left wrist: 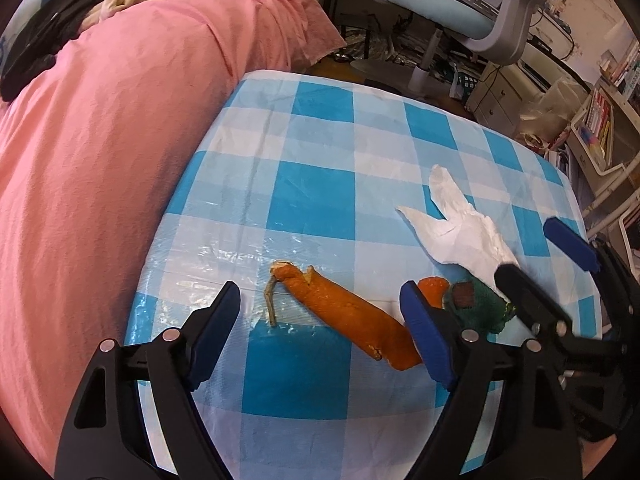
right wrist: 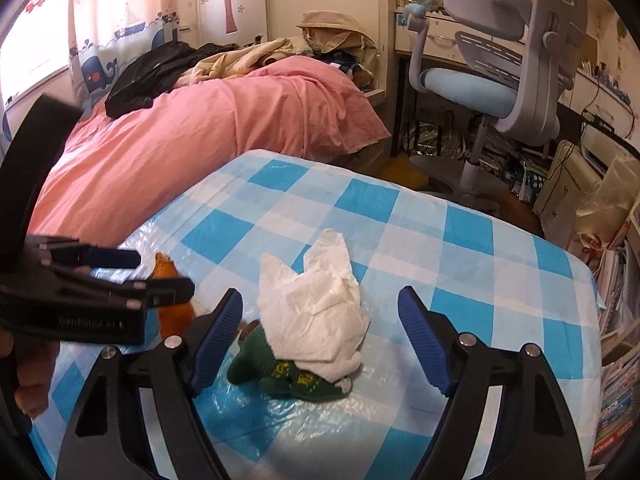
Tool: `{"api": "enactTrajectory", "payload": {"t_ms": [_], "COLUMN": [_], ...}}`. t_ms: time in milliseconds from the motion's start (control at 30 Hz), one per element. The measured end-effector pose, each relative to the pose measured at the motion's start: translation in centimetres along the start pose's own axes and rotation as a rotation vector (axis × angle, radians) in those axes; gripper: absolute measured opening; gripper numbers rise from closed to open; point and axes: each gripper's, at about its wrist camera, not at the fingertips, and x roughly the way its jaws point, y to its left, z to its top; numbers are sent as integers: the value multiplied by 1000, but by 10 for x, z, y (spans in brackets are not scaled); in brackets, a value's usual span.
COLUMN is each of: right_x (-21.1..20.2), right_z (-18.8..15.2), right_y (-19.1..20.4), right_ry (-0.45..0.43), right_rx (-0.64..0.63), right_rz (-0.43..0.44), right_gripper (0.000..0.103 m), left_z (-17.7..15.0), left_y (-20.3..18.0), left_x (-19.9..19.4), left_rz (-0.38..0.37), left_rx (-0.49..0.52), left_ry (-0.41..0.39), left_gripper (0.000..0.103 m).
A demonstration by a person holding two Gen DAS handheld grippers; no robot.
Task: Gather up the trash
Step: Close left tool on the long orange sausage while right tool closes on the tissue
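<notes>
A long strip of orange peel [left wrist: 344, 316] lies on the blue-checked tablecloth [left wrist: 320, 148], with a dry stem [left wrist: 270, 300] at its left end. My left gripper [left wrist: 320, 332] hovers over it, open, with the peel between its fingers but not touched. A crumpled white tissue [right wrist: 316, 300] rests partly on a dark green wrapper [right wrist: 288, 376]. My right gripper [right wrist: 320, 328] is open just above both, a finger on each side. In the right wrist view the left gripper [right wrist: 164, 274] comes in from the left over the orange peel [right wrist: 176, 312]. The left wrist view shows the right gripper [left wrist: 532, 250] beside the tissue [left wrist: 456, 224] and the wrapper [left wrist: 476, 308].
A bed with a pink cover [right wrist: 224, 136] runs along the table's left edge. A grey and blue office chair [right wrist: 492, 80] stands behind the table. Shelves with books [right wrist: 616, 392] crowd the right side. A hand [right wrist: 28, 380] holds the left gripper.
</notes>
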Motion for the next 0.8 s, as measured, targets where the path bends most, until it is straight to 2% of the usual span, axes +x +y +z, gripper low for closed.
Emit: {"api": "enactTrajectory", "payload": {"t_ms": [167,267,367,467,533,600,800], "right_x": [11,18,22,27,28,28,19], "right_z": [1,1,1,0,0,0,2], "right_y": [-4,-5,-7,-6,-7,-7,-10], "right_ry": [24,40,54,74,82,83,55], "right_rx": [26,33,42,42,44,46,57], "right_rz": [14,20,30,38,42,46,45], "right_gripper": [69,65,61,54,48,35,13], "left_z": [0,1,2,5,8,11,18], "left_y": [-4,-7,-8,-8,-7,-8,-6], "left_x": [5,8,9,10,9,6,-10], "left_rz": [-6,-3,-6,-44,-71,-96,-149], "left_rx": [13,21,32,21,13,7,-4], "left_ry": [7,4,-6,-13,-29,-45,-108], "left_gripper": [72,64,51,36,19,15,13]}}
